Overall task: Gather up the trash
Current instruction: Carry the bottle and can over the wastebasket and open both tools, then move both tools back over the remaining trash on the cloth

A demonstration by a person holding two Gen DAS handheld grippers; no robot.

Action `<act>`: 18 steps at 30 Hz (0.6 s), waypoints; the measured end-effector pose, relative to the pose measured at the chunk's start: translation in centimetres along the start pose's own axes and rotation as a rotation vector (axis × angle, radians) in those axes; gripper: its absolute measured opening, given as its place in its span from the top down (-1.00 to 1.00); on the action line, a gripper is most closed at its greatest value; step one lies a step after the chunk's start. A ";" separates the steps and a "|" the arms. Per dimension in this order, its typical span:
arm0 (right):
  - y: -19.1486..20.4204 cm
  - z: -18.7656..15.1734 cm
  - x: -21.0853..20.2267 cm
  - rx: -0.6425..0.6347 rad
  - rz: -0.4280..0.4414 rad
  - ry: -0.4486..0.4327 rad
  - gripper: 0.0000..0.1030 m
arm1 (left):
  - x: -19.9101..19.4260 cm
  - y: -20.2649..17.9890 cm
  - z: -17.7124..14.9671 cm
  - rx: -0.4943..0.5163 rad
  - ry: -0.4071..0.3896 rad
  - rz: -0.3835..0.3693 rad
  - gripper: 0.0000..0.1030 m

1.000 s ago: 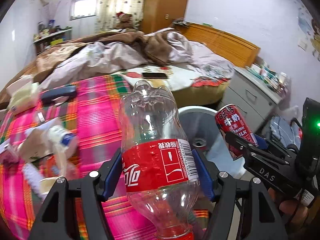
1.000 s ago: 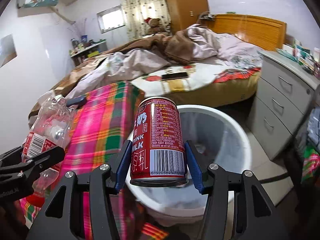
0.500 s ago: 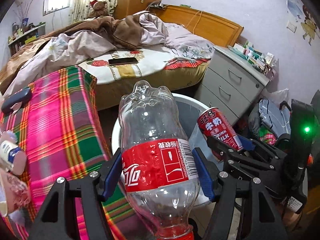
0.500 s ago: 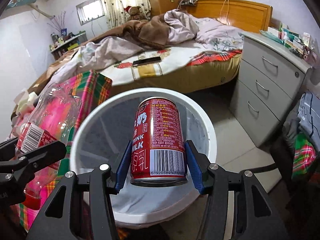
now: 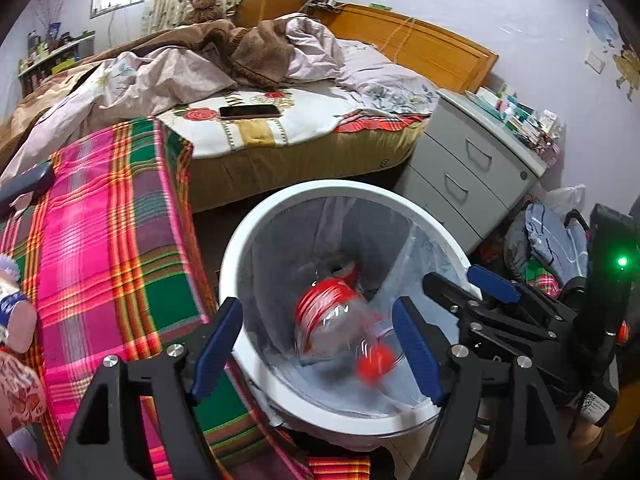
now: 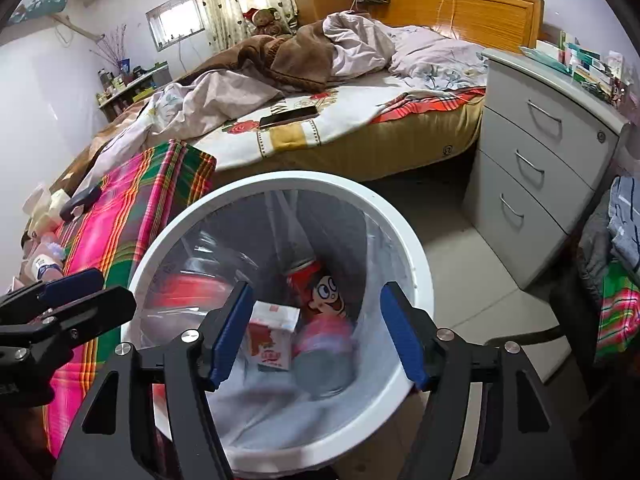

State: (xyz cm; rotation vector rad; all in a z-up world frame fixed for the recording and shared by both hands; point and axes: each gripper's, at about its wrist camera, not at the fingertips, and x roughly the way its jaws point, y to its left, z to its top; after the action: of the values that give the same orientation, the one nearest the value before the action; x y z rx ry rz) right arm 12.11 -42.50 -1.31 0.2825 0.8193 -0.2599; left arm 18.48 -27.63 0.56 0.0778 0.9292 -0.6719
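The left gripper (image 5: 318, 344) hangs over the white trash bin (image 5: 256, 236), jaws opening, with the blurred Coca-Cola bottle (image 5: 340, 324) loose inside the bin's liner below them.

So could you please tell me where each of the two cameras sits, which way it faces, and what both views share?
Left wrist: on the left gripper, looking down into the white bin where a bottle drops; its opening fingers and the right gripper show.
Right wrist: on the right gripper, above the same bin; its opening fingers and the left gripper show.
Shared: bin, bed, plaid cloth.
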 end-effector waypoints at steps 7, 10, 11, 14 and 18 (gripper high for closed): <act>0.2 0.1 -0.6 0.006 -0.002 -0.016 -0.32 | -1.4 0.7 -0.3 -0.008 -0.027 0.004 -0.53; 0.6 0.1 -1.0 0.004 0.001 -0.022 -0.32 | -2.1 0.9 -0.6 -0.006 -0.038 0.020 -0.53; 0.8 0.0 -1.1 0.003 0.002 -0.025 -0.32 | -2.4 1.0 -0.8 -0.009 -0.041 0.013 -0.53; 1.3 -0.1 -1.5 -0.002 0.008 -0.031 -0.32 | -3.2 1.3 -1.3 -0.006 -0.054 0.035 -0.53; 2.2 -0.3 -2.0 -0.010 0.019 -0.042 -0.32 | -4.2 2.1 -1.9 -0.023 -0.067 0.042 -0.53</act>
State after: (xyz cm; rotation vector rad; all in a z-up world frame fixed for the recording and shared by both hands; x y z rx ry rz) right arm 11.36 -40.08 0.33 0.2742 0.7762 -0.2434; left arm 16.56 -23.22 2.19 0.0540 0.8686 -0.6217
